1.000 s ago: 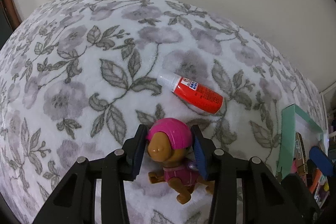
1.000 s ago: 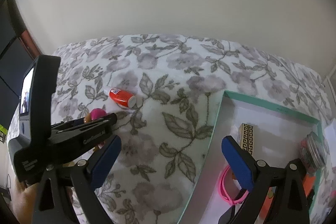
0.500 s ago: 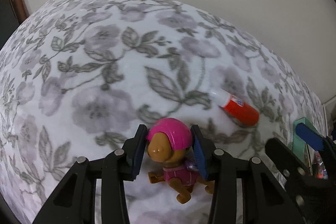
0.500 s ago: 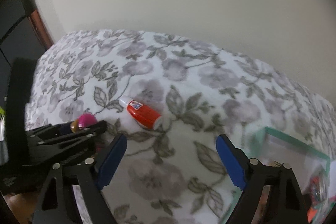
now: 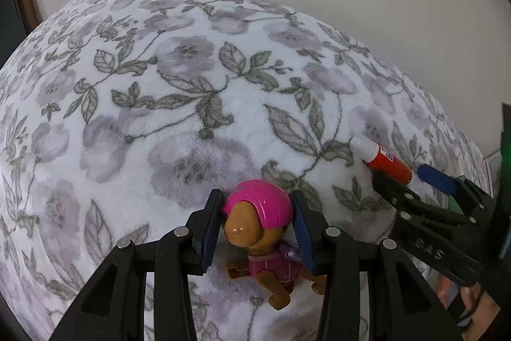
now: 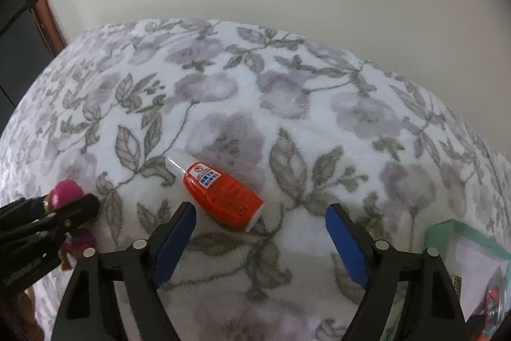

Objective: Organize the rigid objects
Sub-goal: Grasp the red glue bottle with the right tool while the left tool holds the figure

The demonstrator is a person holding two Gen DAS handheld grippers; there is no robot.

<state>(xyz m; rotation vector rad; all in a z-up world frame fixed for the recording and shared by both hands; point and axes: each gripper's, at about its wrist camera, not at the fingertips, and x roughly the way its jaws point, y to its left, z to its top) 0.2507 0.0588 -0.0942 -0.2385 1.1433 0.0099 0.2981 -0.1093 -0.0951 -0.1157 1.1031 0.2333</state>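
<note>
Bottle [image 6: 220, 190] lies ahead of the right gripper [image 6: 258, 240], whose empty jaws, just narrowing, should straddle its middle; left gripper [image 5: 255, 232] clamps the toy [image 5: 258, 232].

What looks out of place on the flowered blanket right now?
The orange bottle lies on its side, loose on the floral blanket, outside the green-rimmed box. The right gripper is open just short of it, jaws closing. The toy dog is clamped in the left gripper.

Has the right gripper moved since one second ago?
Yes. The right gripper went left, from over the green box to the red bottle, its fingers closing somewhat.
</note>
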